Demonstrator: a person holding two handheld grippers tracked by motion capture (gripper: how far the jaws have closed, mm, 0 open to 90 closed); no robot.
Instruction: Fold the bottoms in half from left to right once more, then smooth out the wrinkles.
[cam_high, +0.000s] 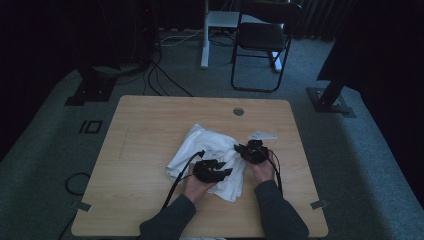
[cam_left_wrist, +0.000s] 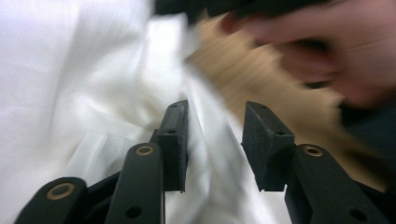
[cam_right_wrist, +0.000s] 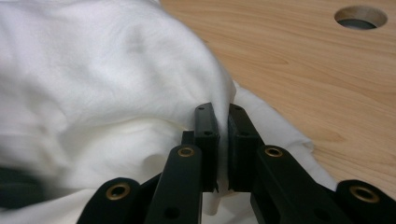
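- Where my right gripper (cam_right_wrist: 223, 116) meets the white cloth (cam_right_wrist: 107, 84), its two black jaws stand almost together, pinching a fold of the fabric between the pads.
- In the right gripper view that pinched fold rises from a mound of cloth on the left side, and a thinner edge of it trails down the right of the jaws onto the bare wood.
- My left gripper (cam_left_wrist: 215, 126) has its jaws partly apart; a ridge of the cloth runs up between them, and the pads do not press on it as far as I can see.
- The left gripper view is blurred, so I cannot tell whether the fabric brushes either pad.
- Beyond those jaws, at the upper right of that view, my right hand (cam_left_wrist: 336, 46) shows as a smear over the wood.
- From the high view, both grippers sit on the near edge of the cloth (cam_high: 210, 150), the left gripper (cam_high: 212, 170) on its lower middle and the right gripper (cam_high: 252, 150) at its right border, close beside each other.
- The cloth lies crumpled near the middle of the wooden table (cam_high: 150, 130), slightly toward my side.
- A round cable hole (cam_high: 238, 111) sits in the tabletop near the far edge, well apart from the cloth.
- Past the table, a black folding chair (cam_high: 262, 37) stands on the grey carpet.
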